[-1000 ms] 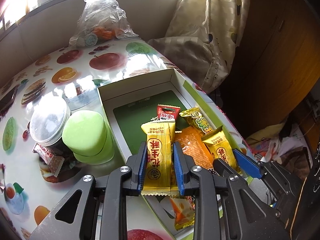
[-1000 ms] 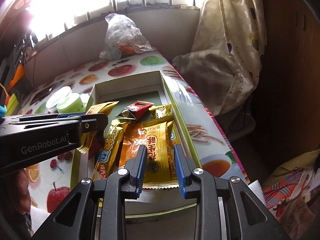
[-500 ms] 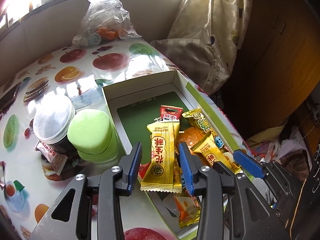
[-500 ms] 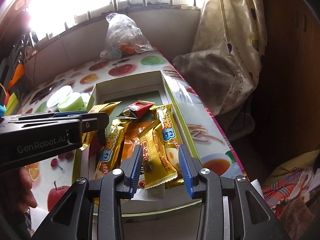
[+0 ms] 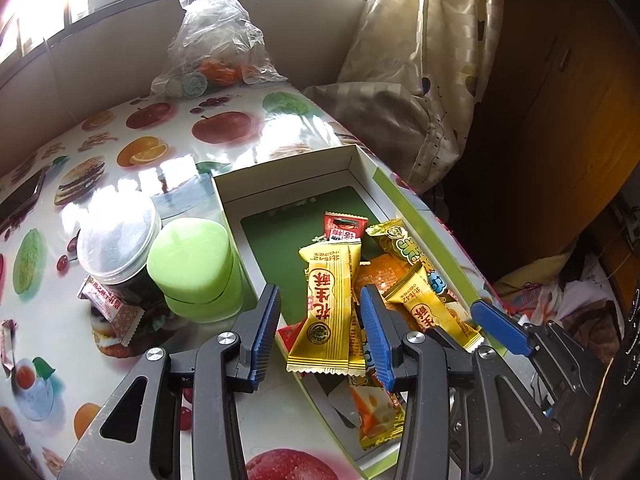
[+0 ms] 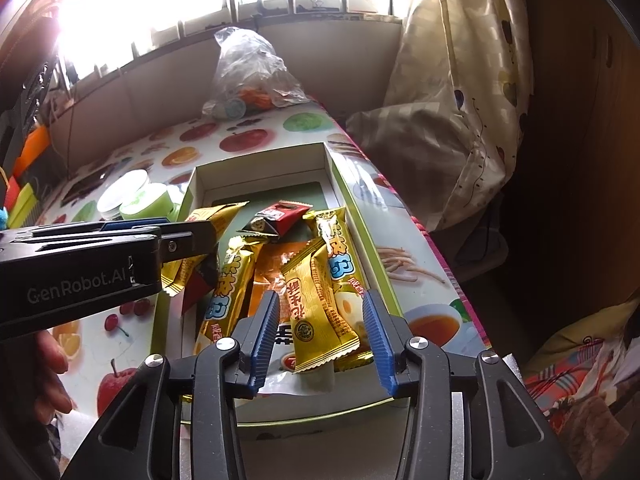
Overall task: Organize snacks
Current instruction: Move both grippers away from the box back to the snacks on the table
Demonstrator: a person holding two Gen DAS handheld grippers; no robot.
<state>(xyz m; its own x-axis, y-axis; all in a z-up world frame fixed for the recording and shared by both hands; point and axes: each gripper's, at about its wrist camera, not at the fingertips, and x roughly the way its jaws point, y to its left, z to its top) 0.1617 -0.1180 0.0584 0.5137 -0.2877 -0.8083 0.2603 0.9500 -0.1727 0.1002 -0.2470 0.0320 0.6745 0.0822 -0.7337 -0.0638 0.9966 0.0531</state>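
Snacks: yellow bar (image 5: 330, 312) lies between your left gripper (image 5: 320, 334), jaws wide apart; its twin (image 6: 316, 312) under your right gripper (image 6: 322, 332), likewise agape. Both rest in the box (image 6: 256, 168). Risk: loose stack slides if nudged.

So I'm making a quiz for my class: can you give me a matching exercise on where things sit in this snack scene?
Things:
1. red packet
2. green tub
3. clear bag
4. left gripper

Places or states:
A. far end of the table
B. jaws open above a yellow packet
C. inside the box
D. on the table beside the box

Pairs: 1-C, 2-D, 3-A, 4-B
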